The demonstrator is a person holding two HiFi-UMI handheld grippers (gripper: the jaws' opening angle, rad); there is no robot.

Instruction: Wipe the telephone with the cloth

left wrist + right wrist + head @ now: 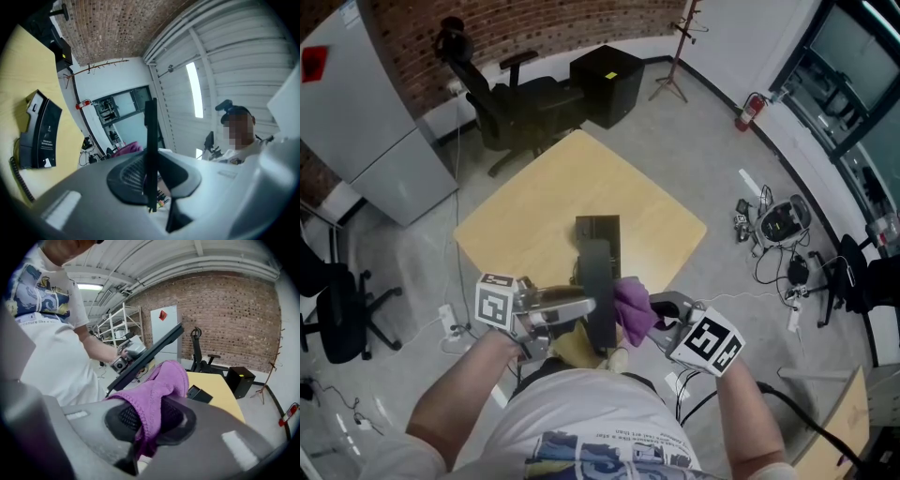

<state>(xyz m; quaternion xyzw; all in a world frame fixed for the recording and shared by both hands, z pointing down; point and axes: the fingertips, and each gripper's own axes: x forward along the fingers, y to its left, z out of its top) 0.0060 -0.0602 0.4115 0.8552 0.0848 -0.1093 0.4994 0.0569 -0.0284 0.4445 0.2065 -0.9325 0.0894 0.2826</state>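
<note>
Head view; what has the left gripper [584, 307] got?
— Its jaws are clamped on a long black flat piece [600, 291], raised above the square pale-wood table [534, 202]; the black desk telephone base [597, 228] rests on that table, just beyond it.
— And the right gripper [654, 317]?
— Its jaws are pinched on a purple fleecy cloth [631, 309]; the cloth sits right against the black piece's right side.

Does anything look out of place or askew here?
One thing: a long dark flat piece is off the table, tilted, clamped in the left gripper, apart from the telephone lying there. Nothing looks spilled.
</note>
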